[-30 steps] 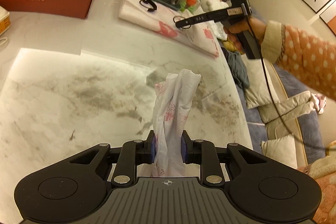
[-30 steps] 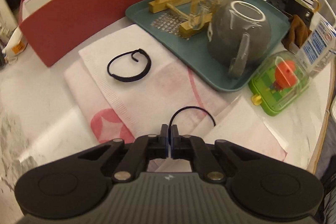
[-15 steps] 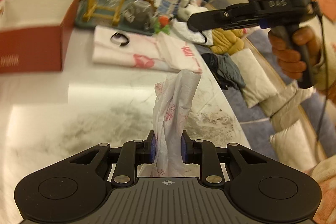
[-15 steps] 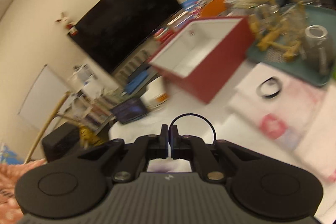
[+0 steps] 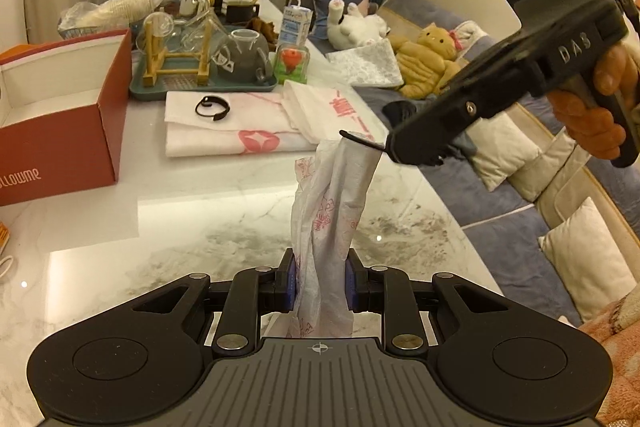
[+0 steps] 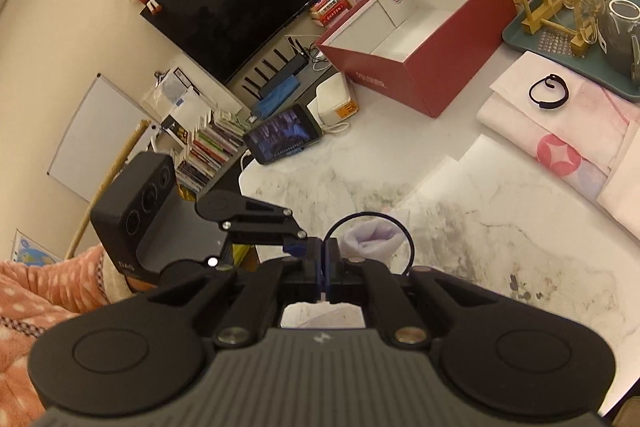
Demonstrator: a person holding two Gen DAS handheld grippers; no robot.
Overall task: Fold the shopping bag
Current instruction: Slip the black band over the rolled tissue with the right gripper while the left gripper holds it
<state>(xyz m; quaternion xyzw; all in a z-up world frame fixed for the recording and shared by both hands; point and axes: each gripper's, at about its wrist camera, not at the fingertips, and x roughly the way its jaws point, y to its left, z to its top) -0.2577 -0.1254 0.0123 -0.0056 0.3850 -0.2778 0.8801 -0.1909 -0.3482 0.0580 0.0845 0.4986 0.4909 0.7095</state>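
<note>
A white plastic shopping bag (image 5: 332, 211) with red print is bunched into an upright roll above the marble table (image 5: 160, 227). My left gripper (image 5: 320, 279) is shut on its lower part. My right gripper (image 6: 325, 261) is shut on a thin black elastic band (image 6: 366, 217). In the left wrist view the right gripper (image 5: 394, 151) comes in from the upper right and holds the band (image 5: 360, 141) right at the top of the roll. In the right wrist view the top of the bag (image 6: 372, 239) shows through the band's loop.
Folded white and pink bags (image 5: 236, 131) lie further back with another black band (image 5: 213, 107) on them. Behind them stands a teal tray (image 5: 200, 85) of glassware, and a red open box (image 5: 60, 139) at left. A sofa with cushions (image 5: 500, 155) runs along the table's right edge.
My right gripper swung away from the folded bags by the tray, carrying the band, and now sits at the top of the roll. My left gripper rose and rolled, still gripping the bag.
</note>
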